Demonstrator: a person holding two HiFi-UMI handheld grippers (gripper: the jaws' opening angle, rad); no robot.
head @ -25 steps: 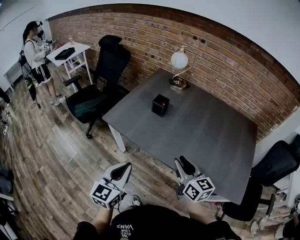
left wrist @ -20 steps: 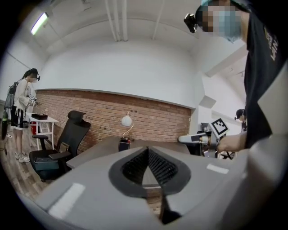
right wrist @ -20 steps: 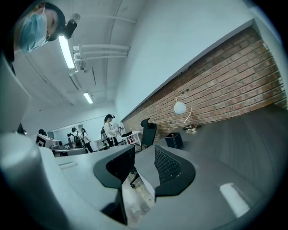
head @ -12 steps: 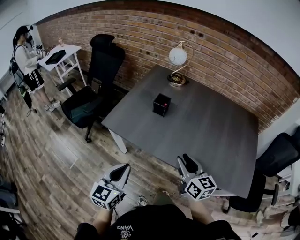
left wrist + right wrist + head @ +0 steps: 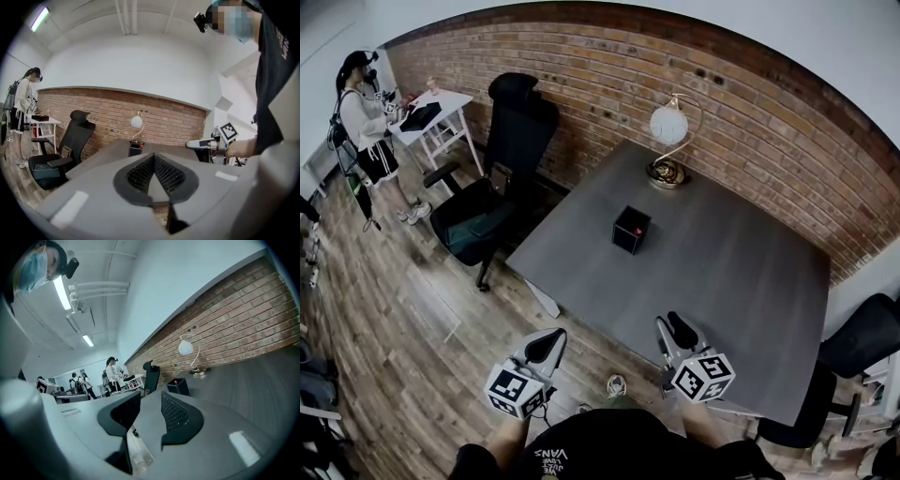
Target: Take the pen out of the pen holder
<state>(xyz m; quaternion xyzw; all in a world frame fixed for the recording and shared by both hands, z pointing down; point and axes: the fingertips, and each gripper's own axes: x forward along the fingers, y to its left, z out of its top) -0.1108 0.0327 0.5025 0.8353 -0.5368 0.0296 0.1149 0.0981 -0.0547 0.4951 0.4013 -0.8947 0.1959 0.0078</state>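
The red-tipped pen [image 5: 638,232] in the black cube pen holder [image 5: 627,228] looks light, stiff and slippery: pinch its exposed top. The right gripper [image 5: 675,330] has its jaws apart and empty; the left gripper [image 5: 546,345] has them together

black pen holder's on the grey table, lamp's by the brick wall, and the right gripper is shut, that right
No, the right gripper is open, jaws apart with nothing between them; the right gripper view shows it. The black pen holder is on the grey table and the lamp is by the brick wall.
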